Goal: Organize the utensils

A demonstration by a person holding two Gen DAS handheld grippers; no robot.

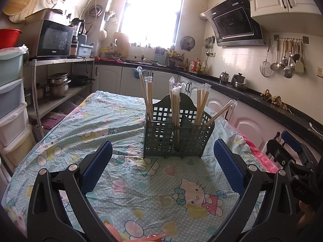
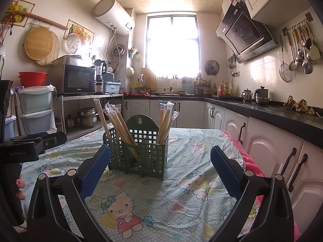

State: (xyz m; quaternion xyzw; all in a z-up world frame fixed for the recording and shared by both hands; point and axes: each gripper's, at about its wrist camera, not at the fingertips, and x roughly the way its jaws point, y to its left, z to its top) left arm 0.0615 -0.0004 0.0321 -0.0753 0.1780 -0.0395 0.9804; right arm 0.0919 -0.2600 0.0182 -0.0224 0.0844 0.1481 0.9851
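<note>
A dark green lattice utensil caddy [image 1: 177,139] [image 2: 139,153] stands on the table, which wears a cartoon-cat cloth [image 1: 141,191] [image 2: 161,199]. Several pairs of plastic-wrapped wooden chopsticks [image 1: 174,102] [image 2: 119,123] stand upright or lean in its compartments. My left gripper [image 1: 161,165] is open, blue pads wide apart, a short way in front of the caddy with nothing between them. My right gripper [image 2: 160,166] is open too, just before the caddy and empty. The right gripper's body [image 1: 290,159] shows at the right in the left wrist view; the left gripper's body [image 2: 30,143] shows at the left in the right wrist view.
Something orange [image 1: 133,236] peeks in at the bottom edge of the left wrist view. A pink blanket [image 1: 262,155] hangs off the table's right side beside the white cabinets [image 2: 268,147]. A metal shelf with pots [image 1: 58,86] and plastic drawers [image 1: 10,100] stand left. A hand's fingers [image 2: 20,187] hold the left tool.
</note>
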